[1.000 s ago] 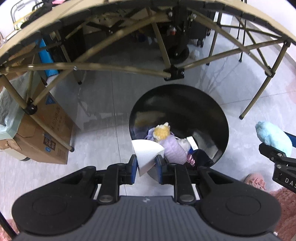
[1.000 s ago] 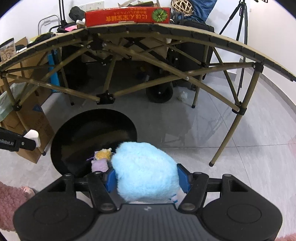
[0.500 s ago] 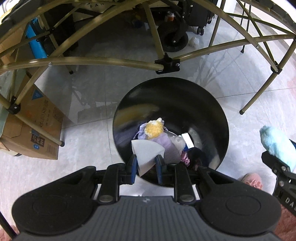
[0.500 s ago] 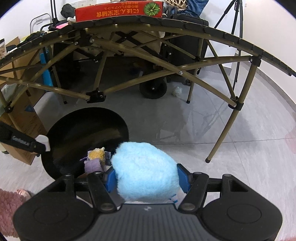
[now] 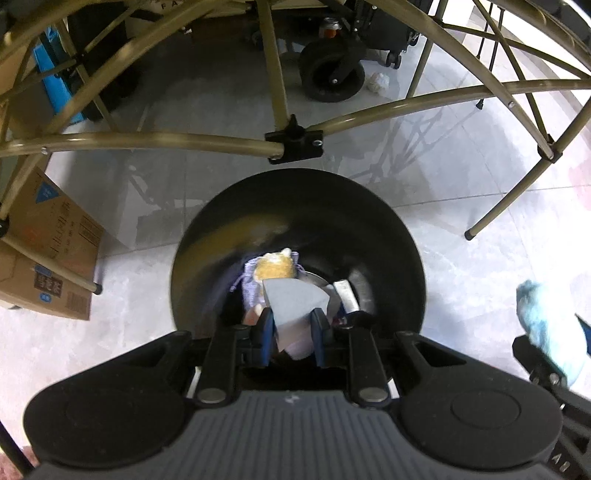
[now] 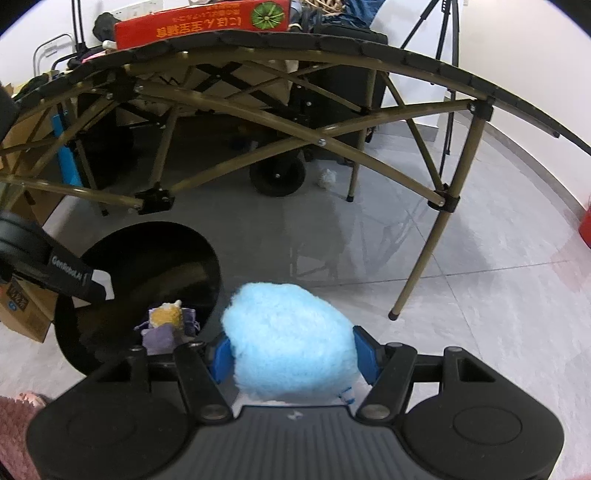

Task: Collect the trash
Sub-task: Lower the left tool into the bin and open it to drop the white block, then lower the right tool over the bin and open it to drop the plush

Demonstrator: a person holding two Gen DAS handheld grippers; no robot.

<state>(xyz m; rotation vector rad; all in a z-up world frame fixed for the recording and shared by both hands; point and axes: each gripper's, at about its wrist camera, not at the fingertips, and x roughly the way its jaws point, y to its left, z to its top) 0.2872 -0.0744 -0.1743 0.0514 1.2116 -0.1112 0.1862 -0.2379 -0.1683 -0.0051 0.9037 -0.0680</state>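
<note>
Left gripper (image 5: 291,325): clamped on paper piece (image 5: 293,301), white, fan-shaped, pinched between blue pads (image 5: 266,330); held over open mouth of bin (image 5: 388,240). Seen from the right wrist as a black arm at the left edge, paper tip just over the bin's near-left rim.

Right gripper (image 6: 291,354): clamped on blue fluff ball (image 6: 288,339), wide between both pads; held above bare floor (image 6: 461,295), just right of the bin rim, not over the opening.

Bin: black, round, glossy inside, on grey tile under the front rail of the folding table frame (image 5: 147,140). Contents: yellow puff (image 5: 275,266) atop lilac pouch (image 5: 251,284); white strip (image 5: 345,295) to the right; further scraps, too dark to tell.

Surroundings: cardboard box (image 5: 48,258) left of bin; wheeled cart (image 5: 332,74) behind table; crumpled white wad (image 5: 376,81) on floor beside its wheel; red carton (image 6: 203,22) on tabletop; tripod (image 6: 447,55) at back right.
</note>
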